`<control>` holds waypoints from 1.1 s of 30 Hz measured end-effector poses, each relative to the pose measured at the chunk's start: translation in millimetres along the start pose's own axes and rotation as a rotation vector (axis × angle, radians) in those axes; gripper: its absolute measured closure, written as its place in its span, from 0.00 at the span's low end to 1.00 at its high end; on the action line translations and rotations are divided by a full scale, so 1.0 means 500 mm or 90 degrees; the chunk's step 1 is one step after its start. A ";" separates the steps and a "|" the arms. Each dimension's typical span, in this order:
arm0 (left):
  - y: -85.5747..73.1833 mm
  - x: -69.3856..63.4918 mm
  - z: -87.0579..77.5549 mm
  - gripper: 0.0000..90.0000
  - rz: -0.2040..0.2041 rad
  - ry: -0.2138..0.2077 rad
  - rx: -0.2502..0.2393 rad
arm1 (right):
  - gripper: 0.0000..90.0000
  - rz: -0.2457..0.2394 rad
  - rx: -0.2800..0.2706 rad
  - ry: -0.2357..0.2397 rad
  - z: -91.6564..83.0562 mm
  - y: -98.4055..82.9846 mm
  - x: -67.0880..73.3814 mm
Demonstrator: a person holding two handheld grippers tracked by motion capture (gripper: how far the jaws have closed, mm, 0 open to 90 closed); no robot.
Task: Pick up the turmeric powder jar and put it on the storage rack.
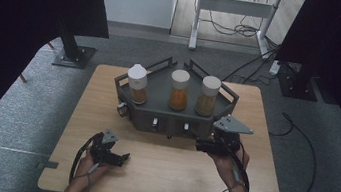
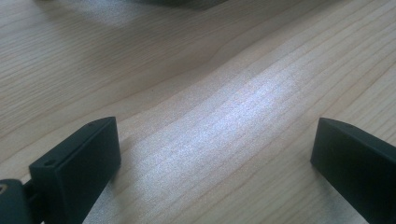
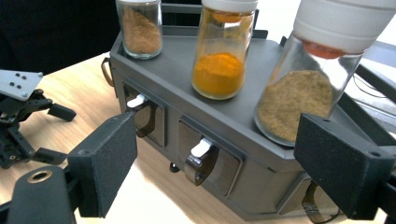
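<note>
The right gripper (image 3: 212, 158) has its jaws spread wide with nothing between the pads, and it points at the front of a dark grey spice rack (image 3: 252, 126). In the high view this gripper (image 1: 202, 144) sits just in front of the rack's right front corner (image 1: 214, 127), held in the person's right hand (image 1: 230, 162), with its grey three-cornered plate on top.

The rack is an angular, wedge-fronted stand on the wooden table (image 1: 157, 175), with a flat upper shelf and a row of small recessed compartments along its front face. The nearest compartment handle (image 3: 201, 148), a white tab on a smoky translucent cup, lies straight ahead between the jaws; a second handle (image 3: 137, 101) is further along.

On the shelf stand three glass jars with white lids: a tan-spice jar (image 3: 306, 88) closest, a turmeric-orange jar (image 3: 220, 70) in the middle, and a brown-spice jar (image 3: 140, 32) farthest.

The left gripper (image 2: 215, 154) is open too, low over bare tabletop, well apart from the rack
</note>
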State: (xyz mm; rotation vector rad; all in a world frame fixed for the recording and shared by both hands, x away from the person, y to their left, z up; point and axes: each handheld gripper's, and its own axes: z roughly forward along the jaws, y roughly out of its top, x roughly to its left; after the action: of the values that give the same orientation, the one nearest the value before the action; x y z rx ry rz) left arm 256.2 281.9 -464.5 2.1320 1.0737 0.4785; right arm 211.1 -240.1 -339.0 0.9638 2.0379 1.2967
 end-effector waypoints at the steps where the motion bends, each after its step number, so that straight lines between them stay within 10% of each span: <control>1: 0.000 0.000 0.000 0.01 0.000 0.000 0.000 | 0.14 0.000 0.001 0.001 0.000 -0.002 0.001; 33: 0.000 0.000 0.000 0.01 0.000 0.000 -0.001 | 0.15 0.046 0.030 0.002 -0.012 -0.081 -0.013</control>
State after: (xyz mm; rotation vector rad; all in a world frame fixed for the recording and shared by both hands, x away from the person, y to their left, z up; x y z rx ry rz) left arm 256.2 282.0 -464.7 2.1312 1.0732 0.4787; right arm 199.0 -259.8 -373.4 1.0656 2.0615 1.2941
